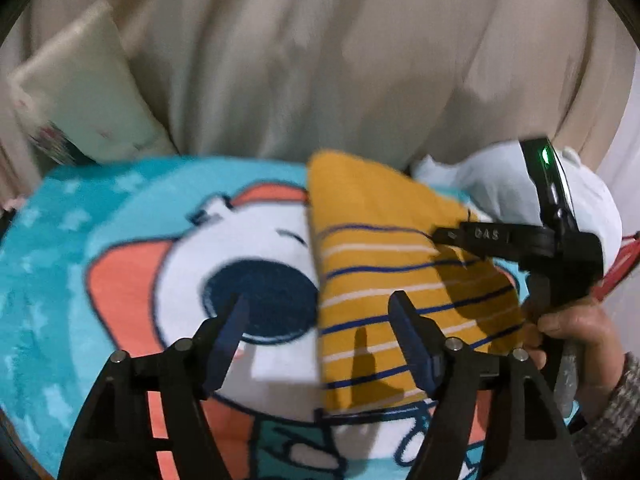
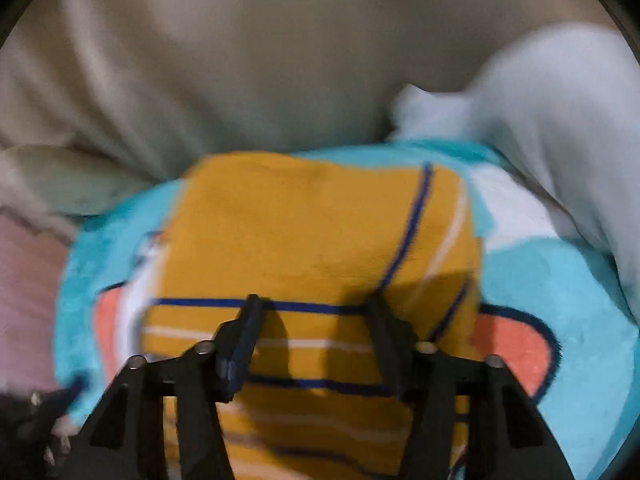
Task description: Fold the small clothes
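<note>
The mustard striped garment (image 1: 384, 280) lies on the cartoon towel (image 1: 120, 240), already folded into a compact rectangle, its stripes running 2 ways in my right view; a last fold or tidying may remain. A pale garment (image 2: 540, 120) beyond looks unfolded. My left gripper (image 1: 320, 312) and right gripper (image 2: 312, 308) hang wide, holding nothing. Letters on the right gripper read roughly "DAS"; no other writing is legible.
</note>
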A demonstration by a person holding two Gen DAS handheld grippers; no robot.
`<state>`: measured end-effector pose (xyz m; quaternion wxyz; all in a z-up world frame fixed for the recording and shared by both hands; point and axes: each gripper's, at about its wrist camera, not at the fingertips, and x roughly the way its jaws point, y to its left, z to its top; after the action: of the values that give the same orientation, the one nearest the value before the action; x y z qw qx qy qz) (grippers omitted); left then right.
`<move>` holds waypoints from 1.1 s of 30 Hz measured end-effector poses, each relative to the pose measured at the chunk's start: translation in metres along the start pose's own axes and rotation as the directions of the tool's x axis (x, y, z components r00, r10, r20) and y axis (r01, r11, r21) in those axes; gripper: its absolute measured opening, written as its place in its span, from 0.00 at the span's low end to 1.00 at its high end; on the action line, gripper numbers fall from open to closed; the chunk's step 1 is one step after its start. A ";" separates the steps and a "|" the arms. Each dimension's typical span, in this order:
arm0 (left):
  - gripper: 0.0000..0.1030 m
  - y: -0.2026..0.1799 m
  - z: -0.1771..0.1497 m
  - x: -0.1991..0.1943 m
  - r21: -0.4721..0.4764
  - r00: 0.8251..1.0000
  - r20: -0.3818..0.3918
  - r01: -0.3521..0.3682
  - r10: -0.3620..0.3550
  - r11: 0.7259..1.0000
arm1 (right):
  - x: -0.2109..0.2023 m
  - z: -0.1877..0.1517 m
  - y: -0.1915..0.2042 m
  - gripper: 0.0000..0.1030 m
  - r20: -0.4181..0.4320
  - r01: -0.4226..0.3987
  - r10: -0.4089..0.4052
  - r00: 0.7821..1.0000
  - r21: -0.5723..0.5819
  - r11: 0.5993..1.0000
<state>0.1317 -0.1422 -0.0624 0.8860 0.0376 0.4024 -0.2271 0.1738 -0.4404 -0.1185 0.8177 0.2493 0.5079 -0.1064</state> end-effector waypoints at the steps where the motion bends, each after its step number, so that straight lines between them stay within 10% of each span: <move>1: 0.73 0.000 0.000 -0.011 0.010 0.999 0.039 -0.032 0.032 0.999 | -0.008 -0.002 -0.003 0.43 0.032 0.017 -0.018 0.999 0.029 0.999; 7: 0.93 -0.008 -0.003 -0.078 -0.002 0.925 0.295 -0.249 0.238 0.969 | -0.073 -0.025 0.016 0.58 0.166 0.067 -0.061 0.984 -0.030 0.997; 12: 0.99 -0.029 -0.002 -0.114 0.002 0.888 0.359 -0.308 0.287 0.951 | -0.101 -0.061 0.029 0.58 0.186 0.040 -0.023 0.982 -0.087 0.995; 25: 0.99 -0.051 -0.040 -0.121 -0.062 0.958 0.166 -0.227 0.235 0.972 | -0.131 -0.147 0.010 0.63 0.135 0.123 -0.099 0.986 -0.181 0.976; 33: 0.99 -0.058 -0.061 -0.116 -0.076 0.969 0.078 -0.227 0.233 0.971 | -0.131 -0.167 0.012 0.63 0.114 0.131 -0.108 0.988 -0.229 0.965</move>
<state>-0.0020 -0.1359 -0.0118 0.9236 0.0446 0.3642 -0.1108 -0.0111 -0.3546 -0.0591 0.8580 0.1138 0.4894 -0.1070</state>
